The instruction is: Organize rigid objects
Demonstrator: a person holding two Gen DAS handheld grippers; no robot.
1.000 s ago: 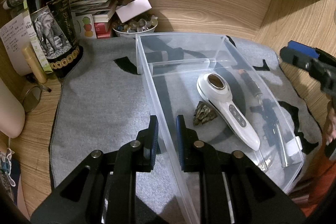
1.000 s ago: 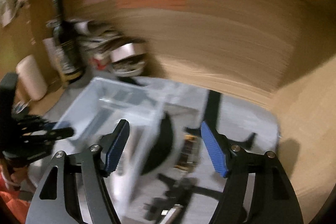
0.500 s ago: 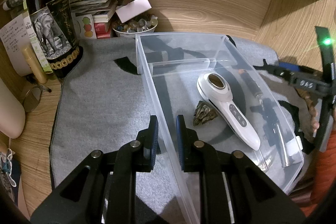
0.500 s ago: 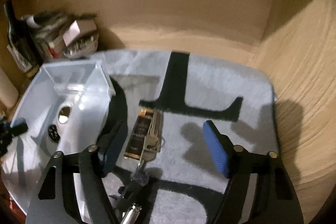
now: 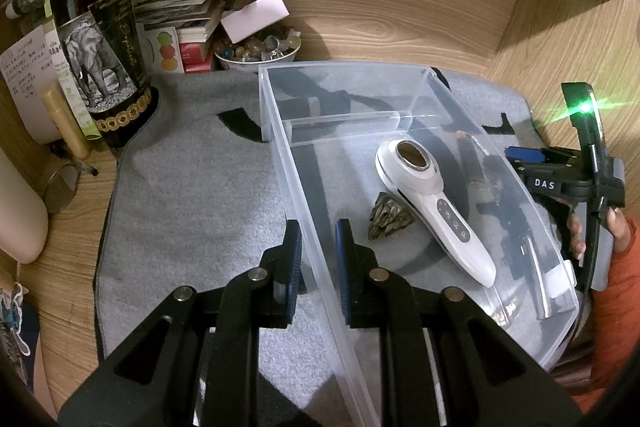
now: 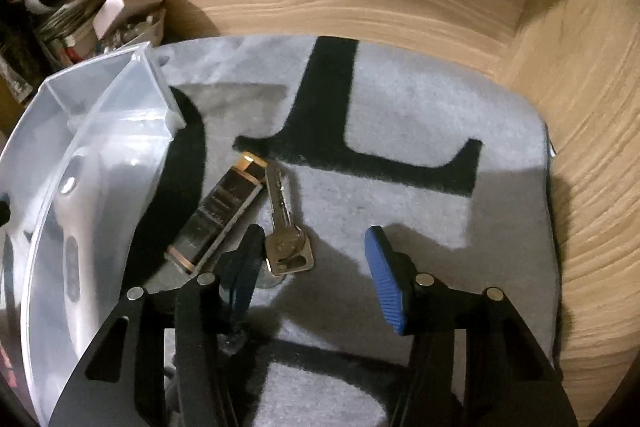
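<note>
One bin (image 5: 280, 131) – one key (image 6: 286, 223), one bottle (image 5: 100, 39).

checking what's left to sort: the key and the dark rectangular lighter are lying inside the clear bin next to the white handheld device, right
Not quite. The key and the lighter lie on the grey mat, outside the clear bin, as the right wrist view shows. The white handheld device is inside.

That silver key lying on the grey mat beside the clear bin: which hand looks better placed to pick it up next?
The right. Its tool sits right over the key, jaws closing with the key's head between them, not yet pinched. The left tool is busy, clamped on the clear bin wall, holding it.
</note>
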